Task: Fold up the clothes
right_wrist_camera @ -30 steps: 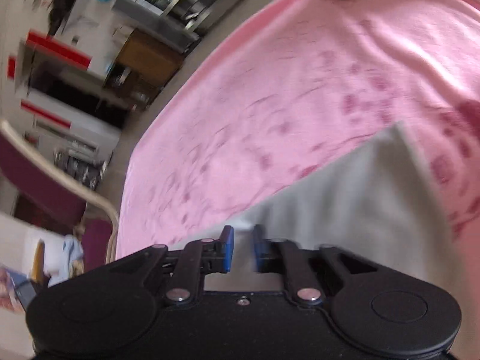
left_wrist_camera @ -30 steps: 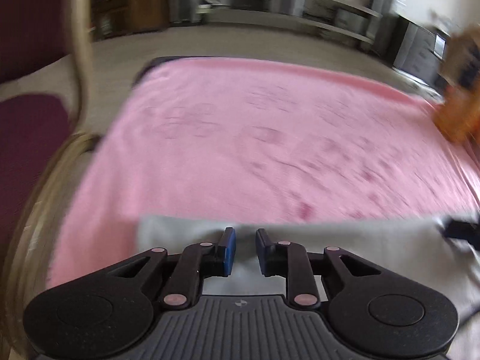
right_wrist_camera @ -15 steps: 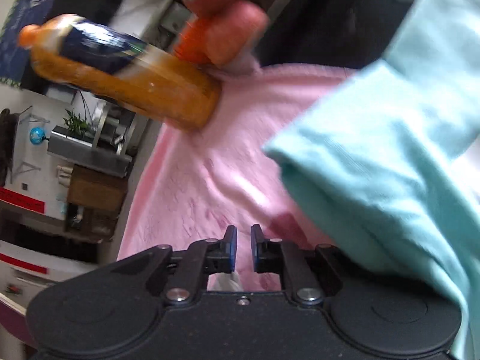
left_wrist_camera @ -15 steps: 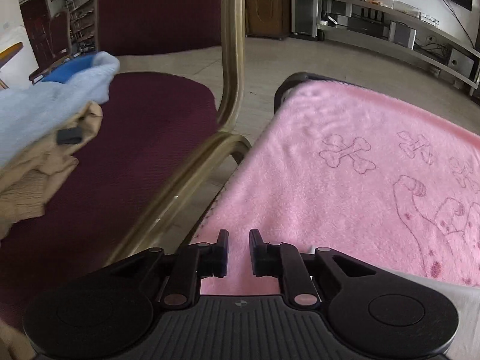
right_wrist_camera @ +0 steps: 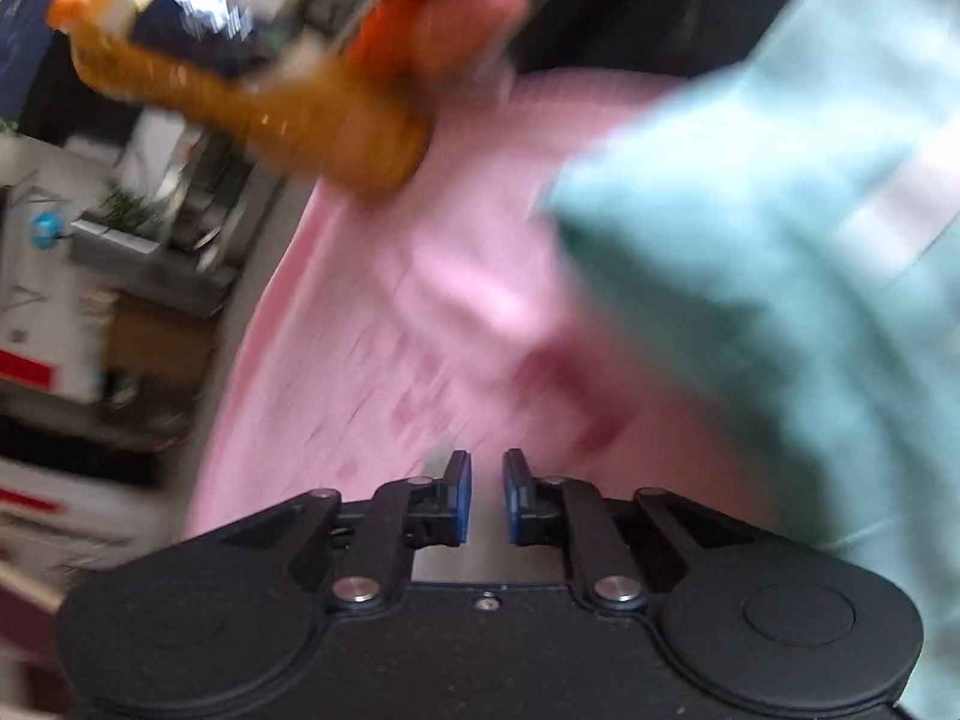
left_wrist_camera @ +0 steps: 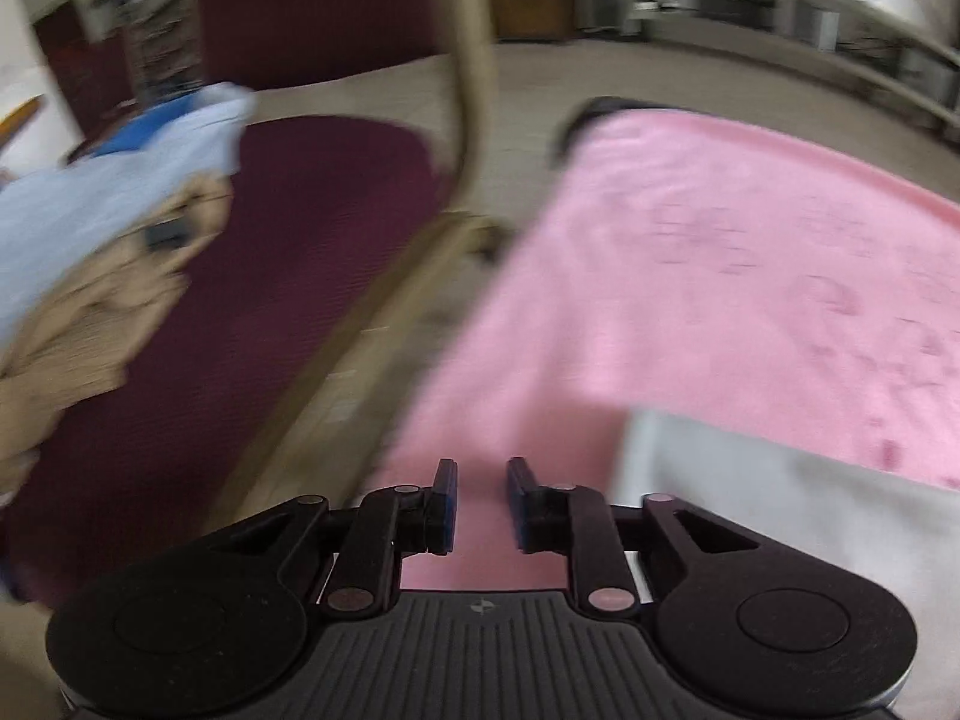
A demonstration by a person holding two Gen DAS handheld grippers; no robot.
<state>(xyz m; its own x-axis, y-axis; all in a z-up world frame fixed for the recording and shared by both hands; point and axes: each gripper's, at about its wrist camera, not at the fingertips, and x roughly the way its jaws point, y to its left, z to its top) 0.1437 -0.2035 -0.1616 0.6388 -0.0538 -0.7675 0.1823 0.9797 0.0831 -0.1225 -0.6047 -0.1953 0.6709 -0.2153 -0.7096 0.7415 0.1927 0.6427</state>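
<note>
In the left wrist view, your left tool [left_wrist_camera: 482, 501] hung over the near-left edge of the pink blanket [left_wrist_camera: 720, 276] covering the table, its blue-padded fingers [left_wrist_camera: 445, 504] apart with nothing between them — only pink cloth showed through the gap. A pale grey garment [left_wrist_camera: 780, 498] lay flat on the blanket at about 4 o'clock from the tool tips, just beside them but not touched. At 10 o'clock stood a maroon chair [left_wrist_camera: 270, 276] with a brass-coloured frame; on its seat, at the far left, sat a heap of clothes, a light blue piece [left_wrist_camera: 114, 192] over a tan one [left_wrist_camera: 78, 324]. The whole view was blurred.

In the right wrist view, your right tool [right_wrist_camera: 486, 495] also stood with its fingers a little apart and empty, above the same pink blanket [right_wrist_camera: 390, 330]. A mint-green folded garment [right_wrist_camera: 780, 252] filled the side from 1 to 4 o'clock, resting on the blanket. At 11 o'clock a hand [right_wrist_camera: 456, 6] gripped an orange drink bottle [right_wrist_camera: 258, 90] with a dark label, lying tilted above the blanket's far edge — whether it touched the cloth, I could not tell. This view was smeared too.
</note>
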